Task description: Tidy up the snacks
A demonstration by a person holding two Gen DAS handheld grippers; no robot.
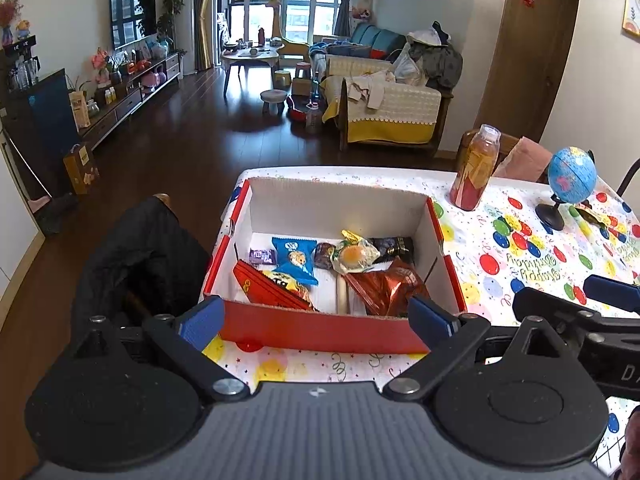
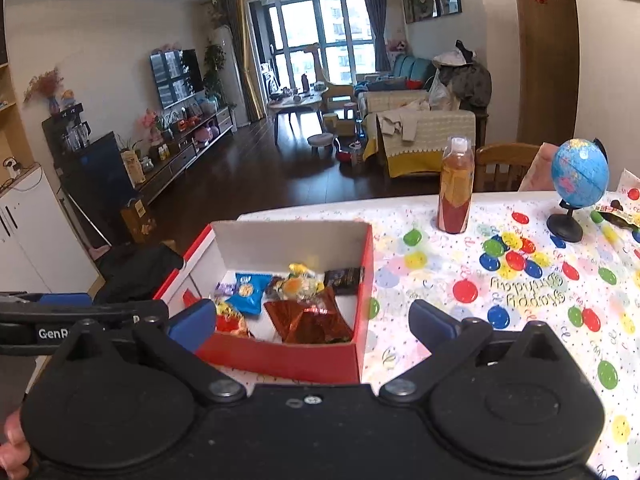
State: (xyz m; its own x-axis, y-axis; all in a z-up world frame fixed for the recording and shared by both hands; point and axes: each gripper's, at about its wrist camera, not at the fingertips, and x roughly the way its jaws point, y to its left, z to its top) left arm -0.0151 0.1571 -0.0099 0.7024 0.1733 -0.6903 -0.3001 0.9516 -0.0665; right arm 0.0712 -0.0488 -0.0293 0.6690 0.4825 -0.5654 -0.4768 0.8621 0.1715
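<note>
**Snacks in box, both grippers released**

Left gripper (image 1: pixel 316 322) low in the left wrist frame, blue pads spread wide, grasping nothing, hovering just before the near red wall of the box (image 1: pixel 320 332). Right gripper (image 2: pixel 312 322) low in the right wrist frame, likewise spread and empty, box (image 2: pixel 280 360) at centre-left between and beyond its pads.

Inside the box, mid-frame: blue packet (image 1: pixel 295 260), small purple packet (image 1: pixel 263 256) to its left, clear wrapper with yellow centre (image 1: pixel 354 257), dark bar (image 1: pixel 394 247) at the far right corner, red packet (image 1: pixel 268 290) at near left, crinkled copper bag (image 1: pixel 390 292) at near right. All piled loosely, several overlapping.

On the balloon-print cloth (image 2: pixel 480 320), upper right of frame: bottle (image 2: pixel 456 188) upright, globe (image 2: pixel 580 174) further right, well apart from the box. Another wrapper (image 2: pixel 618 216) at the right edge, beside the globe stand.
</note>
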